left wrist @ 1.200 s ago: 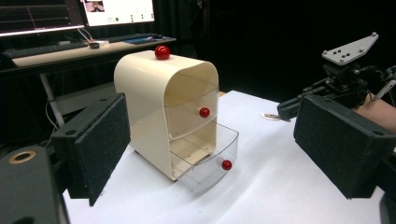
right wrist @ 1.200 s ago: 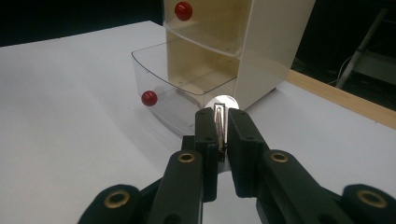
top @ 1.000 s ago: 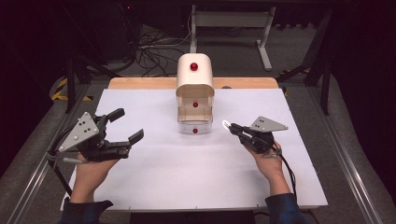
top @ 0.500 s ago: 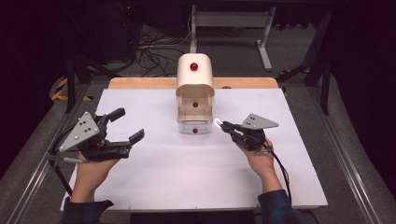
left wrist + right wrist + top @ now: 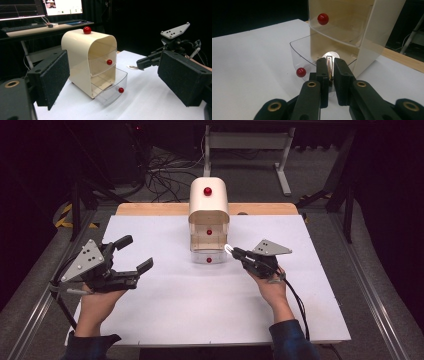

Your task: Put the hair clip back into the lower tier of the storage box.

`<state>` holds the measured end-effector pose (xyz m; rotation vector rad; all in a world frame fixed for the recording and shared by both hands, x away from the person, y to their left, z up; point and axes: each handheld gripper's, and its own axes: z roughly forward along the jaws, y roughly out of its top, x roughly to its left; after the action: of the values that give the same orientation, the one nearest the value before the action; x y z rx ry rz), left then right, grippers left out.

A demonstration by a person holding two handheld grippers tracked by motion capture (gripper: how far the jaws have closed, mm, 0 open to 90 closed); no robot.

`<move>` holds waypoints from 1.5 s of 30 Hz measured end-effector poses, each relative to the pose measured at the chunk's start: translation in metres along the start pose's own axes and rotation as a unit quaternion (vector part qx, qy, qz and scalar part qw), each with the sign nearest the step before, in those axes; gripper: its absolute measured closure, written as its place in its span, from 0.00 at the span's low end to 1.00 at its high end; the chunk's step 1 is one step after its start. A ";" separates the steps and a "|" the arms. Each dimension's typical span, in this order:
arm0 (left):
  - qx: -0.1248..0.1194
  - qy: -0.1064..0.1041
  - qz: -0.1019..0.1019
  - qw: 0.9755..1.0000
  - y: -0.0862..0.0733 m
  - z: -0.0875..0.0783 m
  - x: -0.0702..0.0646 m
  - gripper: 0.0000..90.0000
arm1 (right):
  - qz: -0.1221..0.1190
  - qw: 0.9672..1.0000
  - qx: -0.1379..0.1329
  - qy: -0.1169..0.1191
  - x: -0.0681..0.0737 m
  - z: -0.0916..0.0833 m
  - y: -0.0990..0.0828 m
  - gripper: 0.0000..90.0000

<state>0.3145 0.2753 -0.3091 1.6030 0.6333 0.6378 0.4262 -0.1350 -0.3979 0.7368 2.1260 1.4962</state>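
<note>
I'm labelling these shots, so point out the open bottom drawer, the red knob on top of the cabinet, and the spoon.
bottom drawer (image 5: 111, 92), left gripper view, clear front wall.
top knob (image 5: 207, 191), high view, its centre.
spoon (image 5: 329, 65), right gripper view, handle between right gripper jaws.

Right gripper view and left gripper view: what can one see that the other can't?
Right gripper view: its own jaws pinching a thin shiny metal piece edge-on, just outside the open bottom drawer.

Left gripper view: the cabinet's rounded top with a red knob, the left gripper's wide-open jaws, monitors behind.

Both: the cream drawer cabinet, its clear bottom drawer pulled out, red drawer knobs, the white table.
</note>
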 end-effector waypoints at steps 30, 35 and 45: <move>-0.001 -0.002 0.000 1.000 0.000 0.000 0.001 0.13 | 0.020 1.000 0.002 -0.004 -0.005 0.035 0.001 0.93; 0.000 -0.003 -0.001 1.000 0.000 0.000 0.001 0.13 | 0.018 1.000 0.007 -0.008 -0.005 0.039 0.002 0.93; -0.004 -0.001 -0.001 1.000 -0.001 0.000 0.002 0.13 | 0.018 1.000 0.014 -0.011 -0.005 0.048 0.003 0.93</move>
<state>0.3154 0.2769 -0.3103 1.5953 0.6307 0.6353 0.4601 -0.1033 -0.4102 0.8024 2.1315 1.4726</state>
